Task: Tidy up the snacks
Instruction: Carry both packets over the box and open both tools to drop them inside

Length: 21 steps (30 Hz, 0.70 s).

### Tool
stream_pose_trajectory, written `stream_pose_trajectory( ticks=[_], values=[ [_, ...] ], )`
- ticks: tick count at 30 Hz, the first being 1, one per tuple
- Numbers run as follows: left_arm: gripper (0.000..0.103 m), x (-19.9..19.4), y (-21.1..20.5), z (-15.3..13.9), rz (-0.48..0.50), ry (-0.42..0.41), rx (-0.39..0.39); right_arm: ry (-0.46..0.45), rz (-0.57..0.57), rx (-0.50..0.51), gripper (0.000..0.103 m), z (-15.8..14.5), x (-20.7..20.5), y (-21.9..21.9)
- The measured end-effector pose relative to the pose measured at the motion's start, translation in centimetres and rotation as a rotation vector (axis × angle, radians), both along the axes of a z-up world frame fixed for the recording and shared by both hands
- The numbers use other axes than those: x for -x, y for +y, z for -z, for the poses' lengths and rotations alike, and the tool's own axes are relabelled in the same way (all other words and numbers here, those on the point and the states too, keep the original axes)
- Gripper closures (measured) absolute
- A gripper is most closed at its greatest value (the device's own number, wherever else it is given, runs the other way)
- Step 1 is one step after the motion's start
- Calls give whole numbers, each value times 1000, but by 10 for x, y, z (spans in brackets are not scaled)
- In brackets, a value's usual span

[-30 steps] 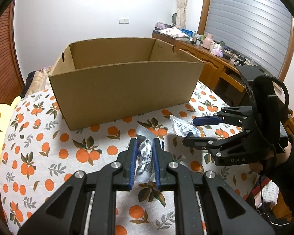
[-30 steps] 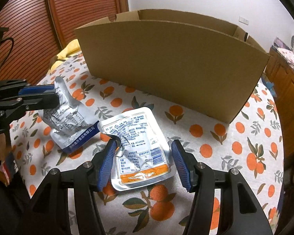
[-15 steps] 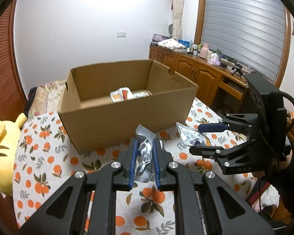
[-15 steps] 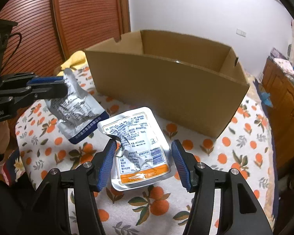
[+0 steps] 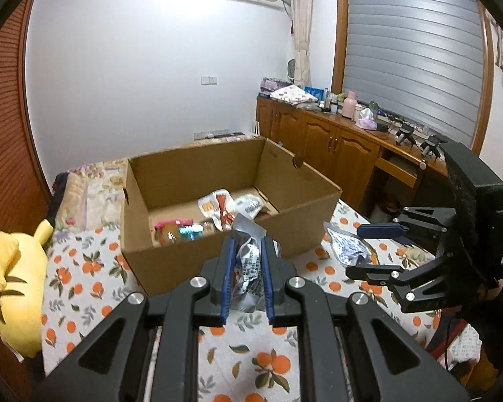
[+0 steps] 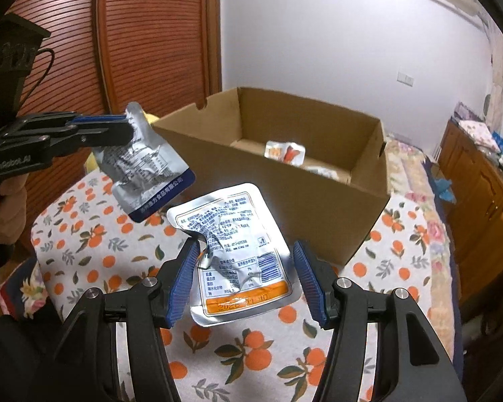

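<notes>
An open cardboard box (image 5: 218, 261) (image 6: 285, 194) stands on the orange-print tablecloth (image 5: 84, 278), with several snack packets (image 5: 218, 206) (image 6: 285, 152) on its floor. My left gripper (image 5: 248, 244) (image 6: 129, 130) is shut on a crumpled silver pouch with a blue bottom edge (image 5: 248, 268) (image 6: 144, 174), held in the air in front of the box. To its right, my right gripper (image 6: 245, 247) (image 5: 354, 251) is shut across the width of a flat silver pouch with an orange band (image 6: 248, 301) (image 5: 347, 248), also lifted off the cloth. Both grippers are level with the box's rim.
A yellow plush toy (image 5: 13, 284) lies at the table's left edge. Wooden cabinets (image 5: 335, 154) with clutter on top run along the right wall. A slatted wooden door (image 6: 134, 33) stands behind the left gripper. A person's hand (image 6: 6, 211) grips the left tool.
Both grippers have risen with their pouches, from close to the tablecloth up to the box's rim. The inside of the box and its packets have come into sight.
</notes>
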State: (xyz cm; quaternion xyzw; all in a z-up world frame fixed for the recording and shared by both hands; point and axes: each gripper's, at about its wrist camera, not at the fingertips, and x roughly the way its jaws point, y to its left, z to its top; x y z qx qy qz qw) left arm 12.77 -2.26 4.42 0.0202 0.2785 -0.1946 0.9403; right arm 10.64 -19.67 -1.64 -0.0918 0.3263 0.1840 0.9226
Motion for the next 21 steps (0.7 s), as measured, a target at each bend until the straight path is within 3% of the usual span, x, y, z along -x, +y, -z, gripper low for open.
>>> stream_pose_trajectory(
  ticks=[11,21],
  values=[
    [91,-37,9,-26,-20,-47,-14,-71,-6,36,44,-33,-19,-2],
    [91,-82,15,-23,-48,-33,-20,-100,-15,49,44,-46,-51,0]
  ],
)
